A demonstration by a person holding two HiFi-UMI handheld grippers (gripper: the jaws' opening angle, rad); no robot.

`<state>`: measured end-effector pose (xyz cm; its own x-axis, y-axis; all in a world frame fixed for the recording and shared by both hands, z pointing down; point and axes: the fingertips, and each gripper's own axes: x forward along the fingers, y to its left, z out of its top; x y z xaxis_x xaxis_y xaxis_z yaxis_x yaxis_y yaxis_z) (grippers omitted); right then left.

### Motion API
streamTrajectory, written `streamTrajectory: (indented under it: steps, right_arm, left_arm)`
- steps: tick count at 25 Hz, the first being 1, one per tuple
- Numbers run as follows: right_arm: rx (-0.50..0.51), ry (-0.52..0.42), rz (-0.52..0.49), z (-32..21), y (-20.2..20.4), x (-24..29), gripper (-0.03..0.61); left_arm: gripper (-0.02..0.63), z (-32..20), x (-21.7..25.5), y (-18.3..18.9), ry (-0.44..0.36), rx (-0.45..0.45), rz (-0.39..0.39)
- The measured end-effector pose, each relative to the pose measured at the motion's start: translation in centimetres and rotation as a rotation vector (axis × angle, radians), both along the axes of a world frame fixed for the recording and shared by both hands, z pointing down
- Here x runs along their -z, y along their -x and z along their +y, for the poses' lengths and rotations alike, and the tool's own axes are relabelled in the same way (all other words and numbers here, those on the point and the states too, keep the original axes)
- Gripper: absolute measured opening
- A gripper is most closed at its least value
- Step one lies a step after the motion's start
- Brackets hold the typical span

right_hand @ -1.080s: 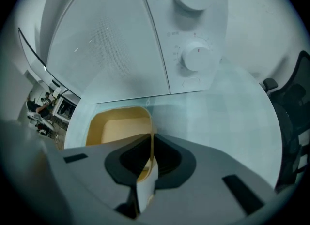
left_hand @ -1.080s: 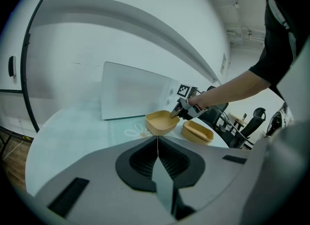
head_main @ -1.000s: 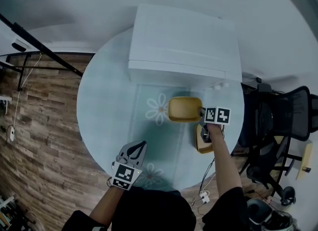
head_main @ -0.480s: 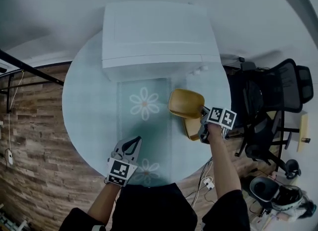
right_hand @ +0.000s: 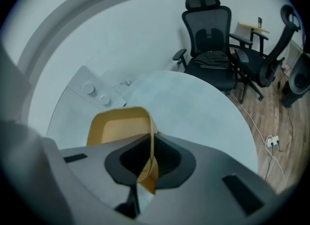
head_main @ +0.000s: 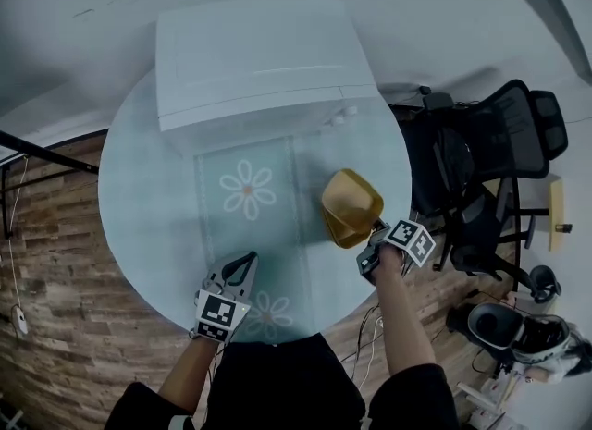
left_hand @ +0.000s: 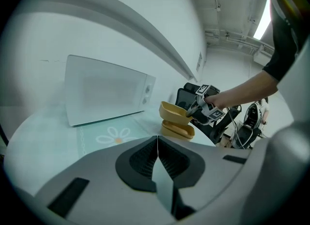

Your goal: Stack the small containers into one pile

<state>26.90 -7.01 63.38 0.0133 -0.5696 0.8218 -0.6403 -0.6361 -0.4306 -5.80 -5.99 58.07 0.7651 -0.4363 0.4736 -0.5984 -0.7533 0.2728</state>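
Holding tilted yellow plastic container [head_main: 351, 204] by its rim, right tongs [head_main: 375, 230] clamped tight.
Second yellow plastic container [left_hand: 177, 130] sat on round pale table [head_main: 148, 197] just beneath; left tongs [head_main: 248, 260] closed, empty, well apart.

A round table [head_main: 139, 188] bears a microwave [head_main: 259, 58], flowered mat [head_main: 268, 243] and yellow container [left_hand: 178, 131].

A round pale-blue table [head_main: 139, 197] is standing on brown wood-plank floor [head_main: 46, 280], a white boxy appliance [head_main: 254, 58] is sitting on its far side, and black mesh office chairs [head_main: 504, 132] are waiting just beside it.
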Motion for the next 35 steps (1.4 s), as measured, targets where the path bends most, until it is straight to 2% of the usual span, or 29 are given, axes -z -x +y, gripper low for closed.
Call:
streamTrajectory:
  steps: [9,17,26,35]
  right_arm:
    - [-0.291,0.003,-0.059,4.4,-0.2,-0.6,0.034]
    - [-0.495,0.04,-0.097,7.1,0.9,-1.6,0.034]
    - [-0.548,0.094,-0.108,7.6,2.1,-2.8,0.034]
    - [-0.552,0.134,-0.086,7.8,2.5,-3.6,0.034]
  left_arm:
    - [0.014,0.4,-0.6,-0.6,0.006,-0.046,-0.001]
    - [0.014,0.3,-0.6,-0.2,0.005,-0.037,0.009]
    - [0.014,-0.2,-1.1,1.6,0.011,0.005,0.003]
    - [0.014,-0.8,-1.4,2.3,0.01,0.023,-0.002]
